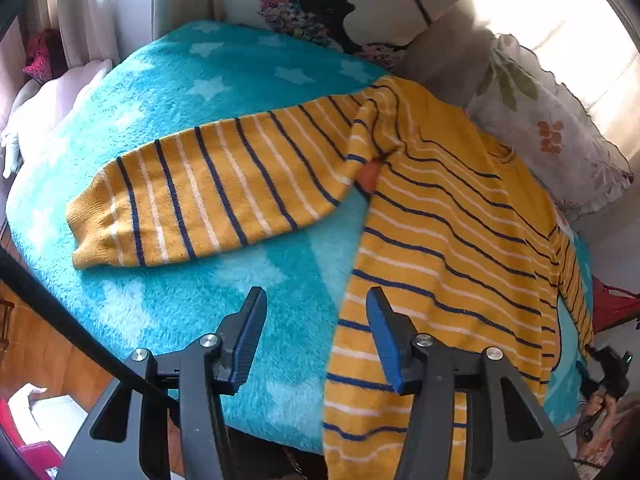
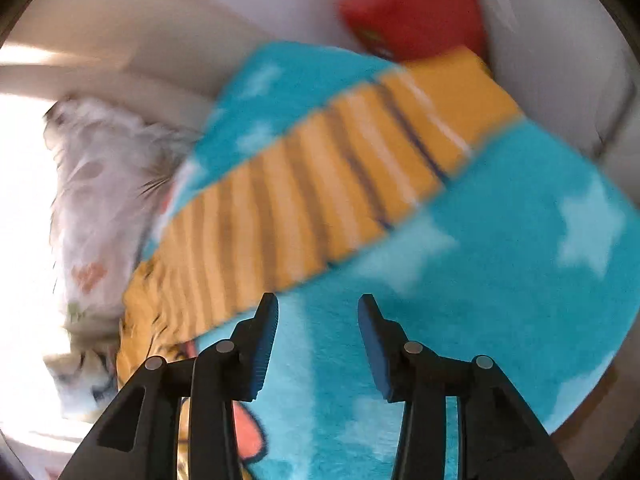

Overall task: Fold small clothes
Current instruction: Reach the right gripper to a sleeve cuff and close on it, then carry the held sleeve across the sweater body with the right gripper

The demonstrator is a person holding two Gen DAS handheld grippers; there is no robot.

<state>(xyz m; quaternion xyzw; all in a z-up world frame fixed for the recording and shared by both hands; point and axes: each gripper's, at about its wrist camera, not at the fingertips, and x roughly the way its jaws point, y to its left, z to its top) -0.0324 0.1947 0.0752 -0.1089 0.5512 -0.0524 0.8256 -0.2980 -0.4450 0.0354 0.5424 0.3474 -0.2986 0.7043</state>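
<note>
Sweater (image 1: pixel 440 216) lies spread on the blanket (image 1: pixel 200 92) on the bed, body w/ hem hanging toward the near edge, one sleeve (image 1: pixel 200 192) stretched flat out to the side. In the right wrist view the other sleeve (image 2: pixel 320 184) also lies straight across the blanket, blurred. So no fold made yet, as far as I can tell: both sleeves still need bringing in over the body, then body folded up.

Left tongs (image 1: pixel 316 312) about half open, empty, hovering over the body's side edge. Right tongs (image 2: pixel 318 320) likewise half open, nothing btwn the pads, over bare blanket just beside its sleeve.
</note>
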